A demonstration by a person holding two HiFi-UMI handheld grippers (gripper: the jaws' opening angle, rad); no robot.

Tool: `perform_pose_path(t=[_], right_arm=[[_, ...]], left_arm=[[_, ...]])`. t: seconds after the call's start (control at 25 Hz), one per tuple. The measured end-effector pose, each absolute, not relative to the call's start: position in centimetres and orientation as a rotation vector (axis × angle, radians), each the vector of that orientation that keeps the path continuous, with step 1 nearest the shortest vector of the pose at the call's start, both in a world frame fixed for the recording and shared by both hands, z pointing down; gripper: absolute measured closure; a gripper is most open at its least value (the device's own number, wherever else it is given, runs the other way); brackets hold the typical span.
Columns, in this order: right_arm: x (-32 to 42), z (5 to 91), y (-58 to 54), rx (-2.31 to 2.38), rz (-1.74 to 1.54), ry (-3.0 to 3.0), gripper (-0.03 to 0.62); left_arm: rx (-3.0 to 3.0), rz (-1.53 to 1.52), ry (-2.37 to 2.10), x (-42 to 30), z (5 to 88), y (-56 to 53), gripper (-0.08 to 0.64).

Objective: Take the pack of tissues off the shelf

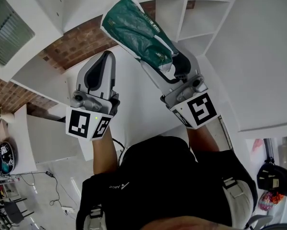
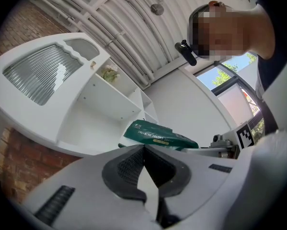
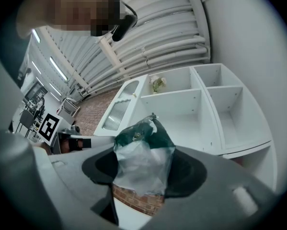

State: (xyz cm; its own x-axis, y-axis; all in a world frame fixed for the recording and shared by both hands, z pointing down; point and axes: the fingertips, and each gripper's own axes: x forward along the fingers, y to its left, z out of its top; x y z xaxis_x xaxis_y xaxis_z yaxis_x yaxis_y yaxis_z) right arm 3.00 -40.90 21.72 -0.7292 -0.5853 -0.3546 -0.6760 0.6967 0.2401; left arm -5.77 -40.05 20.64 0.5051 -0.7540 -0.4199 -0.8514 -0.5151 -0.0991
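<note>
The pack of tissues hangs in mid-air in front of the white shelf, clamped by its clear plastic end in the right gripper. The left gripper hangs alongside, its jaws pressed together on nothing. Carrying it away cleanly likely calls for a firm, steady squeeze, since the soft wrapper could slip; the pack is dark green with pale lettering, glossy and crinkled.

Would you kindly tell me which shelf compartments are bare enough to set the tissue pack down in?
Bare: the wide compartment below the small plant, and the upper narrow compartment and lower narrow compartment right of it. The plant's own compartment is occupied. At the left, a ribbed door covers that bay.
</note>
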Motion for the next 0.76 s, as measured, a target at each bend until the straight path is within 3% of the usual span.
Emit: perform_pose_path(t=[0.76], right_arm=[[3.09, 22.01, -41.1, -0.992, 0.491, 2.645, 0.331]], left_arm=[[-2.434, 0.487, 1.391, -6.57, 21.01, -40.16, 0.561]])
